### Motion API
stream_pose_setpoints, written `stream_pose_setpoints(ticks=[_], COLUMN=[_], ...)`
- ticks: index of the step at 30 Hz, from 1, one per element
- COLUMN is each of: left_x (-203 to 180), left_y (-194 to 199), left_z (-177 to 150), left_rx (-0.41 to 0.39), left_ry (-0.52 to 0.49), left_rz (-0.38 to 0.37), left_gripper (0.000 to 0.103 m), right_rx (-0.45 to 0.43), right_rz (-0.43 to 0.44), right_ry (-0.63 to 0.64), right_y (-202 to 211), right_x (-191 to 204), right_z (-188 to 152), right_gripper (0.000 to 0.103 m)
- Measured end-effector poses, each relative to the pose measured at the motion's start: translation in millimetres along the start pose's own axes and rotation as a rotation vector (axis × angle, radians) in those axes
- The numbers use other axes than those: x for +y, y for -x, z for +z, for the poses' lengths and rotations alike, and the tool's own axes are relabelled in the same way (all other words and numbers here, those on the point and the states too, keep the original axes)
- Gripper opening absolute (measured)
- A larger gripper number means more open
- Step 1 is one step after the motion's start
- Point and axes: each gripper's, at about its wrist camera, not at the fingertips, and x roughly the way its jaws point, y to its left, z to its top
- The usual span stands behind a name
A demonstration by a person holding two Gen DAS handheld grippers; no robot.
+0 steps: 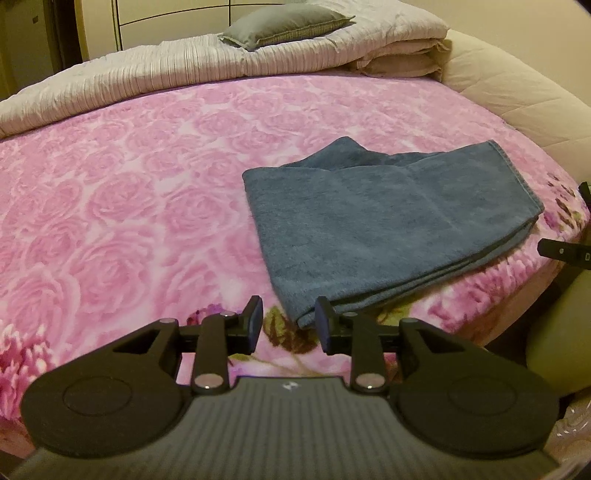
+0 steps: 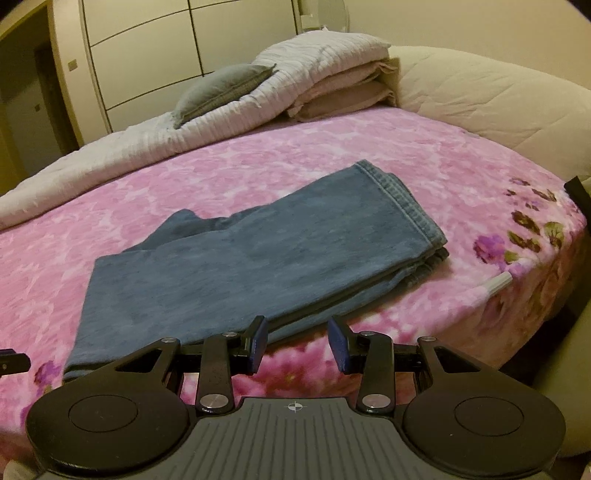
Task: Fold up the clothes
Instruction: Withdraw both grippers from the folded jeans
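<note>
Blue towel [image 1: 388,225], folded in soft, limp layers, lies on the bed [image 1: 129,184] just ahead of both jaws. Best hold, probably: stacked near-edge layers. Left gripper [image 1: 290,325] and right gripper [image 2: 299,343]: jaws apart, empty.

One folded blue terry towel [image 1: 388,225], one grey cushion [image 1: 288,24], one pink rose-patterned blanket [image 1: 129,177] (spread flat), one stack of folded pale quilts [image 2: 340,77].
</note>
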Motion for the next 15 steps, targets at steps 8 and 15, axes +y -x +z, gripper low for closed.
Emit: stream_pose_setpoints(ticks=[8,15], left_x=[0,6], left_y=[6,3], left_z=[-12,-19], left_rx=[0.01,0.031], left_ry=[0.001,0.009], left_rz=[0.015,0.02], left_gripper=[0.028,0.029], right_rx=[0.008,0.03], right_rz=[0.015,0.023], right_ry=[0.01,0.013], right_y=[8,4], right_x=[7,11], right_z=[-6,-13], right_gripper=[0.04,0.04])
